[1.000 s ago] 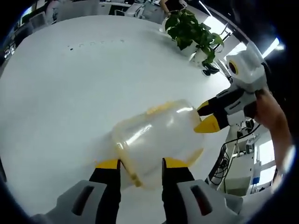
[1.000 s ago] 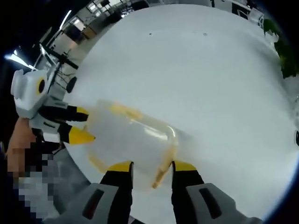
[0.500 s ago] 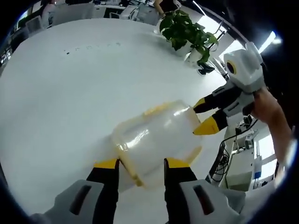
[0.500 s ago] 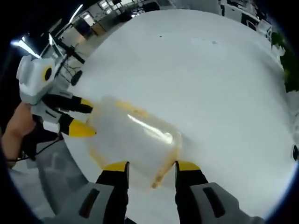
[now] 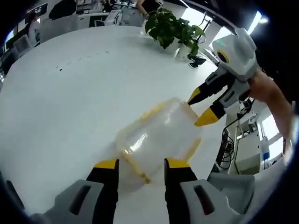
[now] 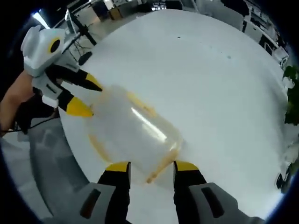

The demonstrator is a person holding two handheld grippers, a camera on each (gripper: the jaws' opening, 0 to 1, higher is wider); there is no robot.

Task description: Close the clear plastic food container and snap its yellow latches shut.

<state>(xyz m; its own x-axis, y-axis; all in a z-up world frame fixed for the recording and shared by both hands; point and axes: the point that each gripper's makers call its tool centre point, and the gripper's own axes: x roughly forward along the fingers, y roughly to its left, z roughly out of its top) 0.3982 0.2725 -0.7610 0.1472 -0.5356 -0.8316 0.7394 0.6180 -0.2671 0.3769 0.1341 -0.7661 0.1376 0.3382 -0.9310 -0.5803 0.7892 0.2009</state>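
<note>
The clear container [image 5: 159, 140] was braced at opposite ends on the white counter [image 5: 60, 102], near its edge. Left gripper [image 5: 140, 164] and right gripper [image 6: 151, 164] jaws were spread around yellow latches [image 5: 135, 169], likely for snapping.

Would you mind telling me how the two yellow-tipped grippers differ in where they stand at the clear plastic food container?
The left gripper stands at one end of the clear plastic food container, a yellow latch between its spread jaws. The right gripper stands at the opposite end, astride the other yellow latch. Both have black jaws with yellow tips and look open. Whether either touches the container, I cannot tell.
</note>
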